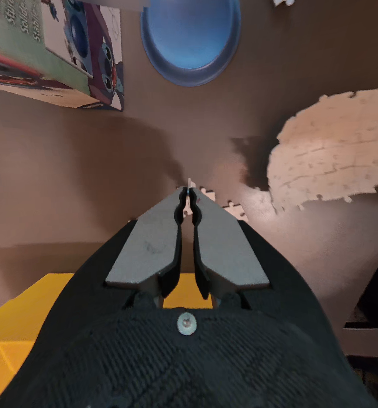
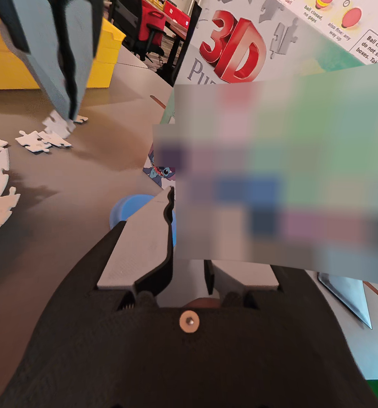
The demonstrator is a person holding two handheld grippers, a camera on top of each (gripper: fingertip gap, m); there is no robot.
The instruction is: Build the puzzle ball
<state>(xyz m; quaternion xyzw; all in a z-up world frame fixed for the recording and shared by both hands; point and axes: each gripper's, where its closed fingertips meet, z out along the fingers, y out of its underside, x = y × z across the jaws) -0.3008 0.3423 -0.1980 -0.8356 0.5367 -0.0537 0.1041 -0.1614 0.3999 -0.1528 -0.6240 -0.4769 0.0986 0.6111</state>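
The left claw point(image 1: 188, 192) is at the centre of the left wrist view, its jaws pressed together on a thin puzzle piece point(image 1: 189, 183) whose pale edge pokes up past the tips. In the right wrist view the same claw point(image 2: 72, 116) hangs at the upper left of the frame, tips down among loose white pieces point(image 2: 43, 138) on the brown table point(image 1: 73, 176).

The partly built puzzle ball point(image 1: 331, 159), a curved pale shell with knobbed edges, fills the right side of the left view, near the claw but apart from it. A round blue stand point(image 1: 190, 39) sits at the top centre, with the picture-covered puzzle box point(image 1: 58, 57) at the upper left and a yellow bin point(image 1: 18, 320) at the lower left.

The right claw point(image 2: 183, 194) points at the box point(image 2: 230, 46), which looms just ahead. A blurred patch hides its right finger, so I cannot tell whether it is apart or together. The blue stand point(image 2: 128, 207) peeks out behind the left finger point(image 2: 159, 212).
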